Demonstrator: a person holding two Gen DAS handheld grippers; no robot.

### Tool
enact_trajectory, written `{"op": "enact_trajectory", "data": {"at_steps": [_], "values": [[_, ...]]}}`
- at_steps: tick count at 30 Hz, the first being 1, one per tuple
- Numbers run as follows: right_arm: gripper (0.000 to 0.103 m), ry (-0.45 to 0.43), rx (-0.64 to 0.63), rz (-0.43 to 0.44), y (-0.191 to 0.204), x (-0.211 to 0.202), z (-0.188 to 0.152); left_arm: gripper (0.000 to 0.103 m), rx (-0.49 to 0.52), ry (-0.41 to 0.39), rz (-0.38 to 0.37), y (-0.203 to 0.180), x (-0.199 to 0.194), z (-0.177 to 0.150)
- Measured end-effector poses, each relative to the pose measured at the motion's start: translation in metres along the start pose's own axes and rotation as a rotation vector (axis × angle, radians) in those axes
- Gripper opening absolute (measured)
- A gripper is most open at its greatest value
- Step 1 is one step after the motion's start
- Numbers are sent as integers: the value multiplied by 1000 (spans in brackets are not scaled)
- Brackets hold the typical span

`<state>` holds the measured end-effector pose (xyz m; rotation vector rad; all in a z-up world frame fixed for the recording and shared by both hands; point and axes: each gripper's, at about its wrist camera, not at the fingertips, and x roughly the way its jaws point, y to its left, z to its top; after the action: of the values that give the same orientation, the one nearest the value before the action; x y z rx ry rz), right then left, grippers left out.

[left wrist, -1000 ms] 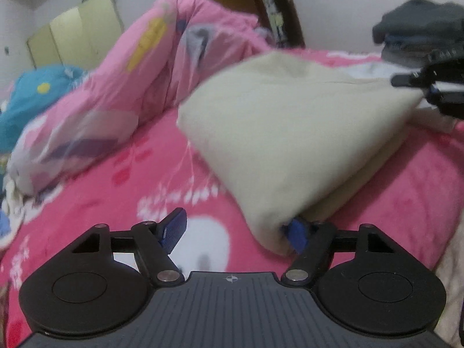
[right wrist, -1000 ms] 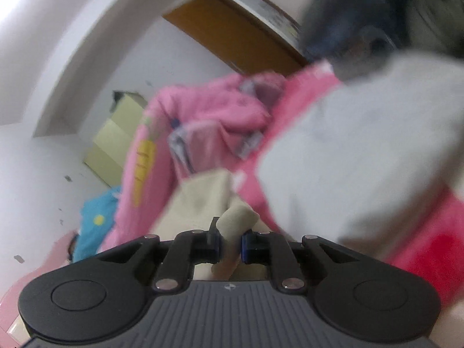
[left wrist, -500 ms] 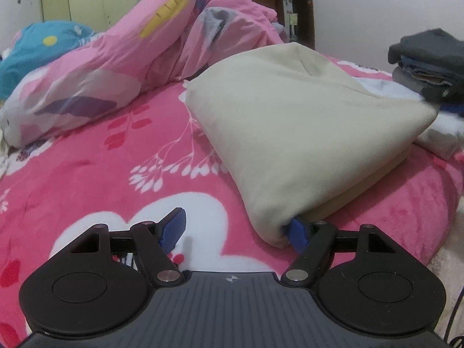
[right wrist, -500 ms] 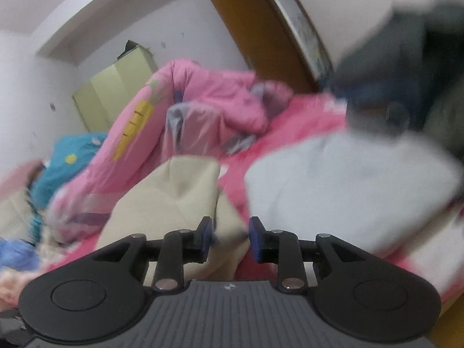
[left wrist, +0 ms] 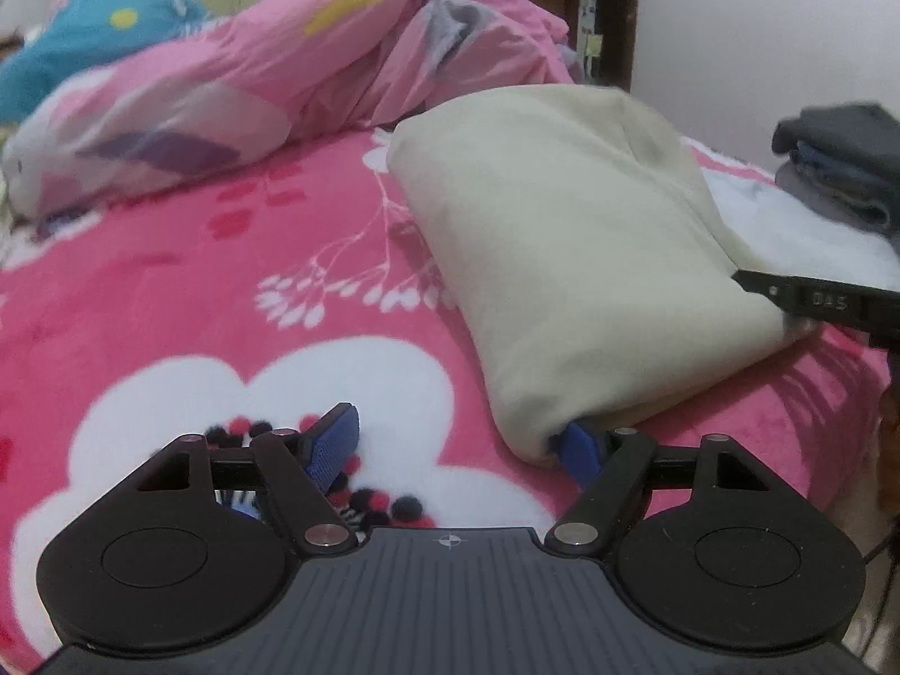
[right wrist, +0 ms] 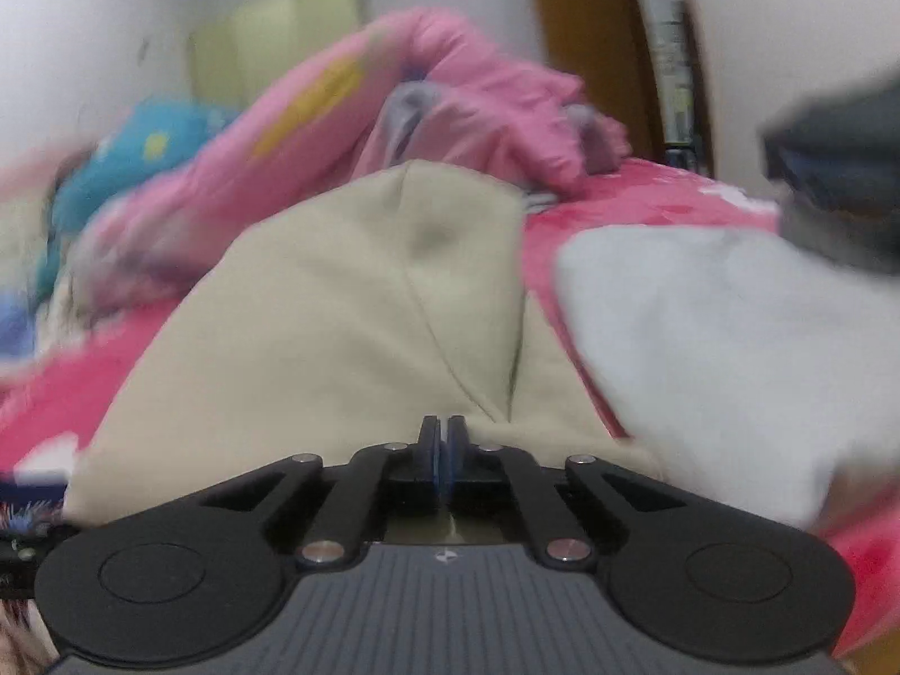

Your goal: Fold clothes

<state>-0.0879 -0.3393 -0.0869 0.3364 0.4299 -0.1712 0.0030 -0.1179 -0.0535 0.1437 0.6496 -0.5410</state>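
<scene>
Left gripper (left wrist: 458, 444): jaws are standing wide and opening, one blue pad touching the near corner of the beige garment (left wrist: 568, 259), nothing clamped. The garment is lying folded on the pink blanket (left wrist: 225, 304), filling the view from centre to 2 o'clock. Right gripper (right wrist: 443, 453): jaws are sitting fully closed, empty, at the garment's near edge (view blurred). A white garment (right wrist: 714, 354) is lying at 3 o'clock.

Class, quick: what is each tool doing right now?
Left tool: open and opening, one pad tucked under the beige garment.
Right tool: shut, holding nothing.
</scene>
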Motion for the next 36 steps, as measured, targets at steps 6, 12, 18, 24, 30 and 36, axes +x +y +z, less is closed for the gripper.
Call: {"op": "enact_trajectory", "data": {"at_steps": [6,12,18,24,30,36], "values": [[0,-3,-34,-11,4,0,-2,80,-34,6,-37,8,0,-4],[0,-28,-18,-7,1,5,-2,69,13,-9,-46,21,-32,-4],[0,-41,-11,15,-2,7,-2,70,-14,-228,-149,20,-60,28],[0,-24,18,29,-4,3,3,51,104,-162,-218,-25,5,38],[4,-3,-120,109,25,-10,57,52,164,-217,-173,-28,11,19],[3,41,-245,188,68,46,107,52,197,-270,-142,-34,9,4]]}}
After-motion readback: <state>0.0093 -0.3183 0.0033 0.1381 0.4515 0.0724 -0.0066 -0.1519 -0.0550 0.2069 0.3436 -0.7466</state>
